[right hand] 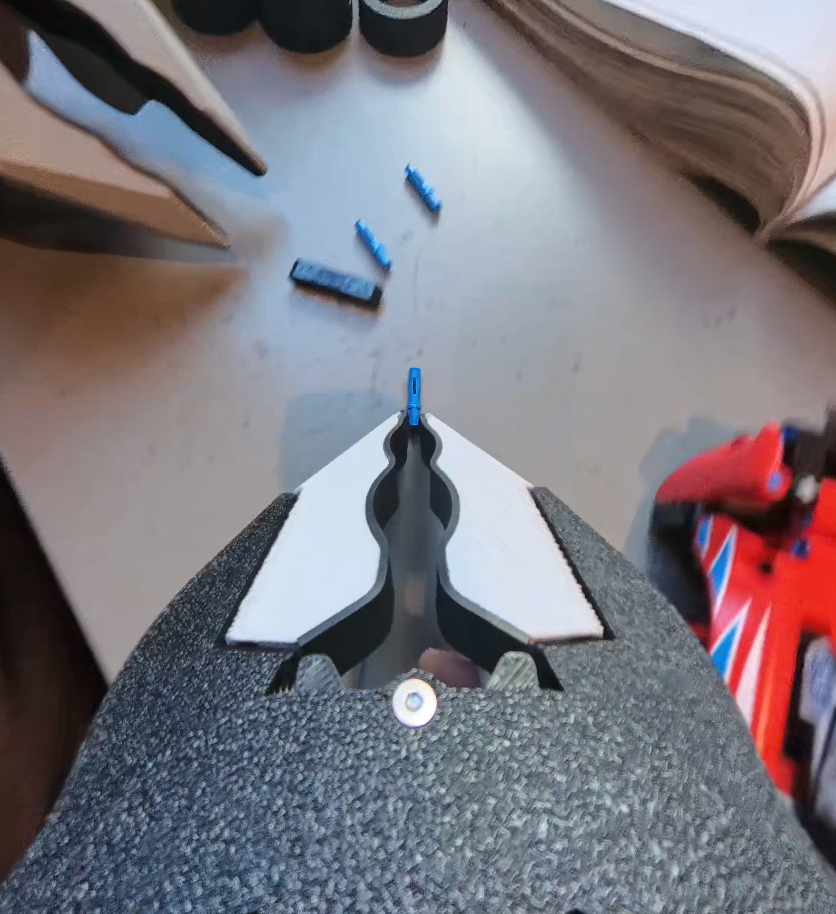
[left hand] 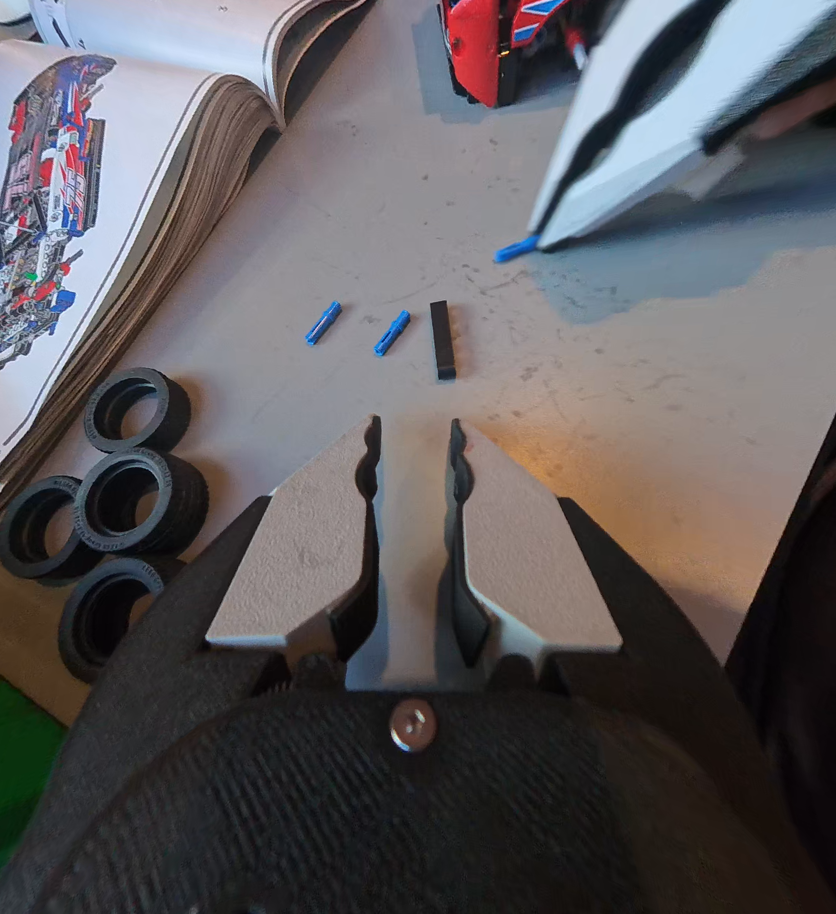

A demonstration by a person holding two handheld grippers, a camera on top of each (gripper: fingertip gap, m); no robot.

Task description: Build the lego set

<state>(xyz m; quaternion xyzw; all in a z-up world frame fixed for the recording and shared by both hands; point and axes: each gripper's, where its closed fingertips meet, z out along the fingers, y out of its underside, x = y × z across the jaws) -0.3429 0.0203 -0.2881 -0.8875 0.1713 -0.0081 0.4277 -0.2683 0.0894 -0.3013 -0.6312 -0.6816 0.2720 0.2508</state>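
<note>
My right gripper (right hand: pixel 413 414) is shut on a blue pin (right hand: pixel 413 393) that sticks out past its tips; the left wrist view shows this gripper (left hand: pixel 537 242) with the pin (left hand: pixel 515 250) just above the table. Two more blue pins (left hand: pixel 323 323) (left hand: pixel 392 333) and a black beam (left hand: pixel 442 340) lie on the table ahead of my left gripper (left hand: pixel 416 423), which is open and empty. They also show in the right wrist view: the pins (right hand: pixel 422 188) (right hand: pixel 373 244) and the beam (right hand: pixel 335 283). The left gripper (right hand: pixel 238 158) shows at upper left there.
An open instruction book (left hand: pixel 109 198) lies at the left. Several black tyres (left hand: pixel 129 494) sit beside it. The red car model (left hand: pixel 485 49) stands at the back; it shows at the right in the right wrist view (right hand: pixel 776 569). A green patch (left hand: pixel 0 742) lies at lower left. My right fingertips sit around 11 centimetres from my left ones.
</note>
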